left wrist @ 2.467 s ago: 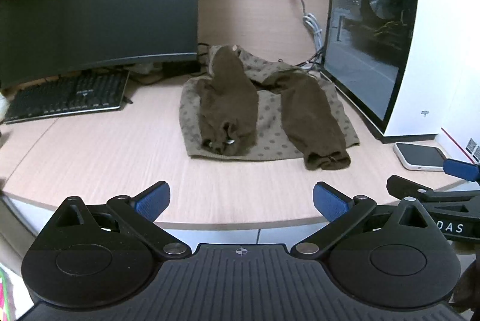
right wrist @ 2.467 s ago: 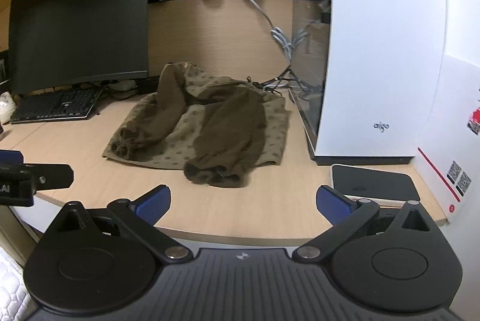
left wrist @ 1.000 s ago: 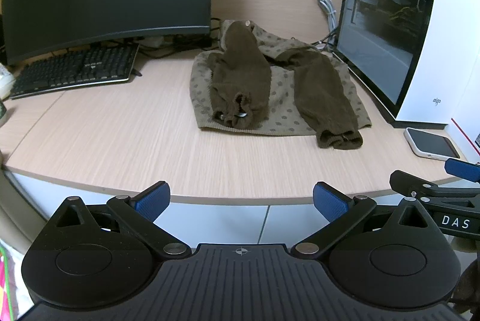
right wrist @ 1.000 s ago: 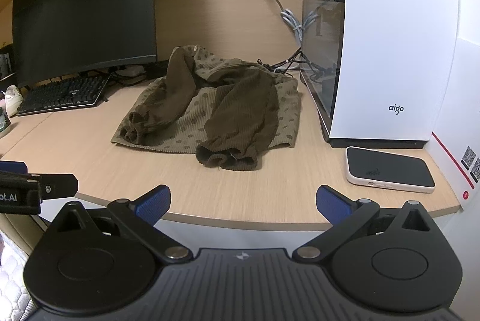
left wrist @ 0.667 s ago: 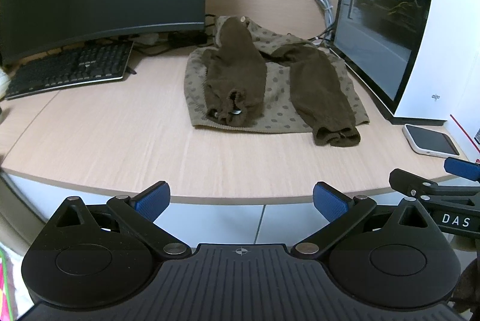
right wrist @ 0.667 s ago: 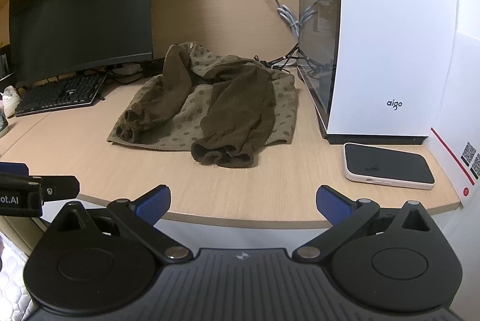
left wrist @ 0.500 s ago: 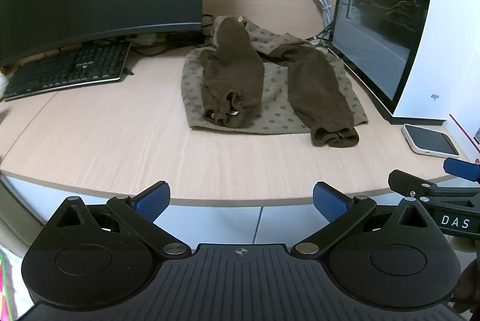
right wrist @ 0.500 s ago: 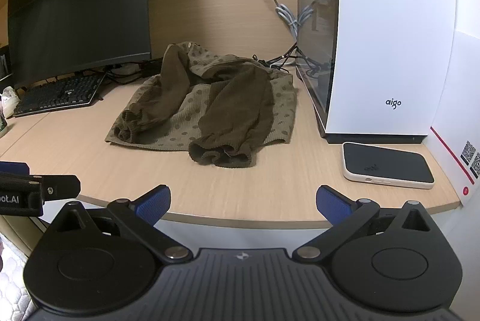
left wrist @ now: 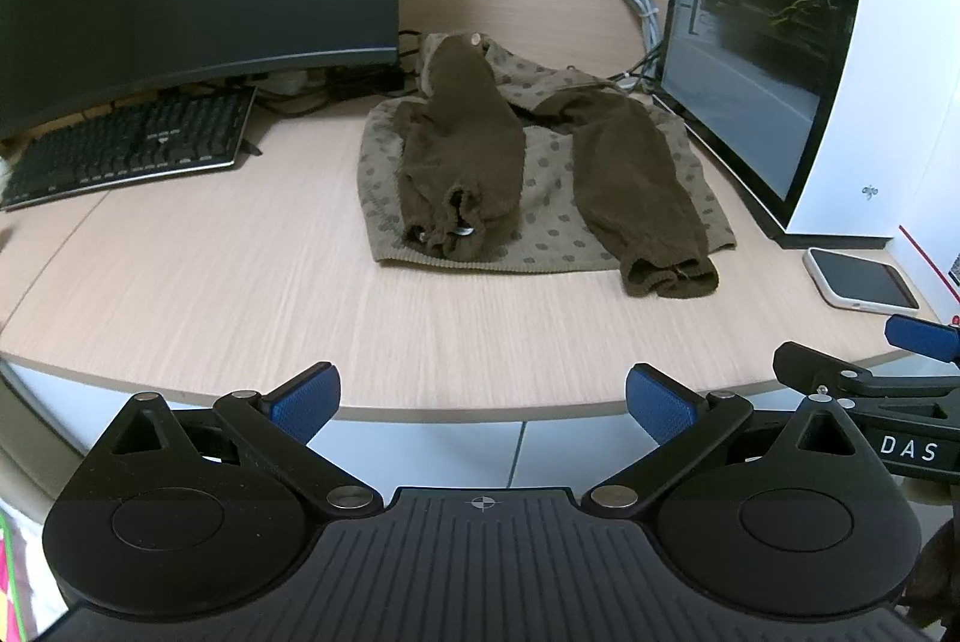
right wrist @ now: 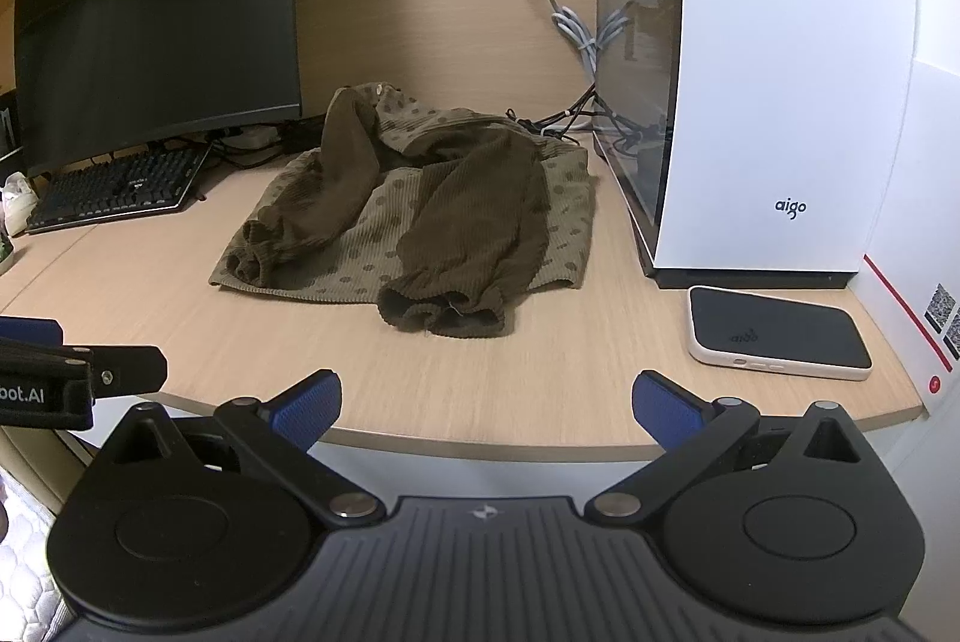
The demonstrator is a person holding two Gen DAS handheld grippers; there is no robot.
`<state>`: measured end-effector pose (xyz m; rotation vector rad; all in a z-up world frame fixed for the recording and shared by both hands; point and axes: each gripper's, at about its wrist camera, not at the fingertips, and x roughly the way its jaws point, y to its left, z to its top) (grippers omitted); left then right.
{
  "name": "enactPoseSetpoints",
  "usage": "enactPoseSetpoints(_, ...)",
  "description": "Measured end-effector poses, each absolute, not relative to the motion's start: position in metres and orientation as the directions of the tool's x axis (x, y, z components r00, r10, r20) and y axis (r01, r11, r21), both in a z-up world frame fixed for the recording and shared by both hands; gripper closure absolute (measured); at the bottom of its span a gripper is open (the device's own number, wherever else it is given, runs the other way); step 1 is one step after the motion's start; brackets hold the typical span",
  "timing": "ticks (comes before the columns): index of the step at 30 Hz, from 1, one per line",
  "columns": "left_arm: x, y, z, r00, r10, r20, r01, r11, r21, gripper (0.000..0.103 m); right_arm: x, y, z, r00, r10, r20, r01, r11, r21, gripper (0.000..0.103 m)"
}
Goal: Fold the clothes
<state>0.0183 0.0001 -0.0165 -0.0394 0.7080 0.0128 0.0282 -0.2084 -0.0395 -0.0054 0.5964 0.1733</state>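
Pale wood desk (left wrist: 180,294) holding a brown garment (left wrist: 540,174), polka-dotted, lying flat just left of a white computer case (right wrist: 780,102) printed "aigo". Its long axis runs from the wall toward the desk's front edge, both dark sleeves (right wrist: 468,234) folded over it, cuffs pointing forward. A phone (right wrist: 774,333), also marked "aigo", lies just in front of the case. Left gripper (left wrist: 480,396) and right gripper (right wrist: 486,402) hover off the front edge, jaws spread wide, empty.
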Motion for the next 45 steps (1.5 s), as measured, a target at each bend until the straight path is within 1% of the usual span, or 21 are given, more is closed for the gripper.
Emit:
enactPoseSetpoints(15, 0.024, 0.010, -0.019, 0.751, -0.005, -0.661, -0.029, 0.999, -0.040, 0.000, 0.032, -0.198, -0.040, 0.808, 0.149, -0.570, -0.162, 0.986, 0.028, 0.000)
enactPoseSetpoints(29, 0.053, 0.034, -0.026, 0.708, -0.031, -0.705, -0.028, 0.997, -0.072, 0.000, 0.048, -0.185, -0.039, 0.790, 0.109, -0.603, -0.126, 0.992, 0.014, 0.000)
enactPoseSetpoints(33, 0.074, 0.048, -0.018, 0.705, -0.068, -0.706, -0.006, 0.995, -0.101, 0.000, 0.060, -0.177, -0.032, 0.790, 0.085, -0.608, -0.080, 0.996, 0.036, 0.000)
enactPoseSetpoints(40, 0.119, 0.081, 0.002, 0.676, -0.190, -0.712, 0.069, 0.978, -0.196, 0.000, 0.082, -0.157, -0.012, 0.797, 0.030, -0.603, 0.020, 0.997, 0.077, 0.000)
enactPoseSetpoints(43, 0.134, 0.092, 0.013, 0.701, -0.179, -0.690, 0.101, 0.983, -0.153, 0.000, 0.091, -0.148, -0.003, 0.799, 0.006, -0.601, 0.063, 0.994, 0.094, 0.000)
enactPoseSetpoints(45, 0.144, 0.097, 0.018, 0.705, -0.191, -0.684, 0.125, 0.982, -0.144, 0.000, 0.097, -0.142, 0.003, 0.800, -0.010, -0.600, 0.092, 0.990, 0.106, 0.000)
